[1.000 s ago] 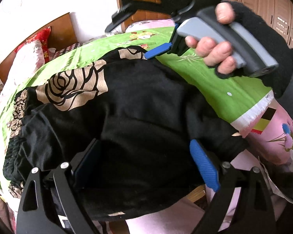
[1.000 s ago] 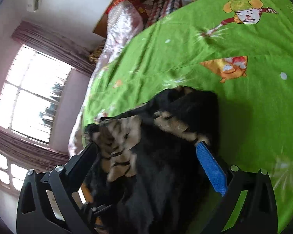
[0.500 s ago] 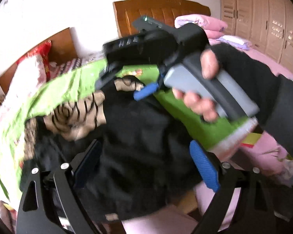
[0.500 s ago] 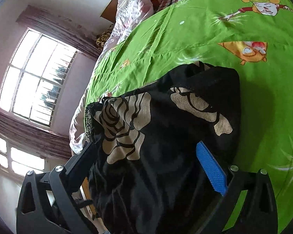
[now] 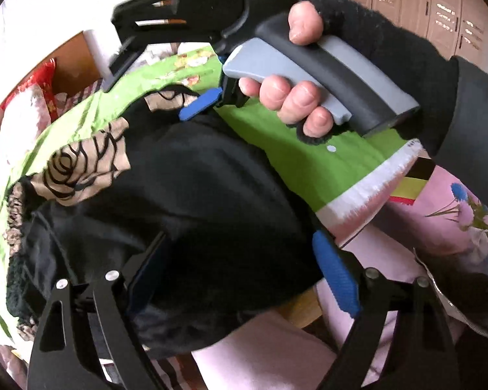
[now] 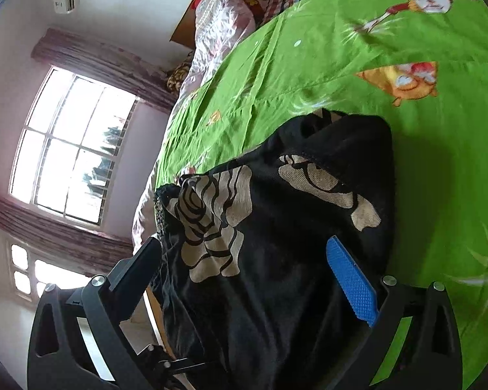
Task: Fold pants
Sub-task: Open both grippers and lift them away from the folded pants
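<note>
Black pants [image 5: 192,201] with beige rose prints lie bunched on the green bedsheet [image 5: 296,149], hanging over the bed's near edge. My left gripper [image 5: 240,276] is open, its jaws wide apart around the near black fold. My right gripper [image 6: 247,279] is open above the pants [image 6: 276,260], jaws wide on either side of the printed part. It also shows in the left wrist view [image 5: 166,97], held by a gloved hand over the far end of the pants.
A pink floral quilt [image 5: 445,214] lies at the bed's right edge. Pillows [image 6: 224,22] and a wooden headboard [image 5: 68,61] are at the far end. A window [image 6: 71,156] is left of the bed. Wardrobe doors [image 5: 439,16] stand at the right.
The right gripper shifted over the far end of the pants, and its view pulled back a little. The pants look flatter than a second ago. Both grippers stayed open.
</note>
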Demonstrator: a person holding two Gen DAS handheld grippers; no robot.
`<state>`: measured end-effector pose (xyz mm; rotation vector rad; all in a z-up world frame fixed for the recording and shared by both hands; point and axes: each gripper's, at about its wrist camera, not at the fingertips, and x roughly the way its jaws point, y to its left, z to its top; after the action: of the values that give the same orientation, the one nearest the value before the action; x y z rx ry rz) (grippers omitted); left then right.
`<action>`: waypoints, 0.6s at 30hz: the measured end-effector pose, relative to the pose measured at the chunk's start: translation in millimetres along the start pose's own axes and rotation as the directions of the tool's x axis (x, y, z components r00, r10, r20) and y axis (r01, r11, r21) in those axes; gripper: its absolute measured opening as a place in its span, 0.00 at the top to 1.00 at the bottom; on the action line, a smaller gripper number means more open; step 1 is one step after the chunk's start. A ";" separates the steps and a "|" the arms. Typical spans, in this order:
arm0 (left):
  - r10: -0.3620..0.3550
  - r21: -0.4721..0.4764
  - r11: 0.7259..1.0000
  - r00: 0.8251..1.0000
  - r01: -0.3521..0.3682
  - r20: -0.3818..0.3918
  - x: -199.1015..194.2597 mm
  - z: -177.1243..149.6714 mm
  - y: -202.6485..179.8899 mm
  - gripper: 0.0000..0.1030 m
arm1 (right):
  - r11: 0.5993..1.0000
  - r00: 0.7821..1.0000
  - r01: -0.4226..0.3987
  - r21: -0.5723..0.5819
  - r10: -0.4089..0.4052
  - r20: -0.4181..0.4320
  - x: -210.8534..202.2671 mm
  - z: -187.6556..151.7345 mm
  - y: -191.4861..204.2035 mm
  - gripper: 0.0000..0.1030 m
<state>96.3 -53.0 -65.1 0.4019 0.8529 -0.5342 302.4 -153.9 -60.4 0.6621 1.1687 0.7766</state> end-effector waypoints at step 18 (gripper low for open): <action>0.562 -0.614 0.748 0.734 -0.253 0.382 -164.6 -65.2 80.0 0.01 | 0.761 0.570 0.594 -0.261 -0.169 0.804 -149.6 -269.4 137.5 0.04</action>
<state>15.5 91.8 36.1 -0.0840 0.2871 0.0509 -12.0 -181.5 59.0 0.1794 0.2670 0.3087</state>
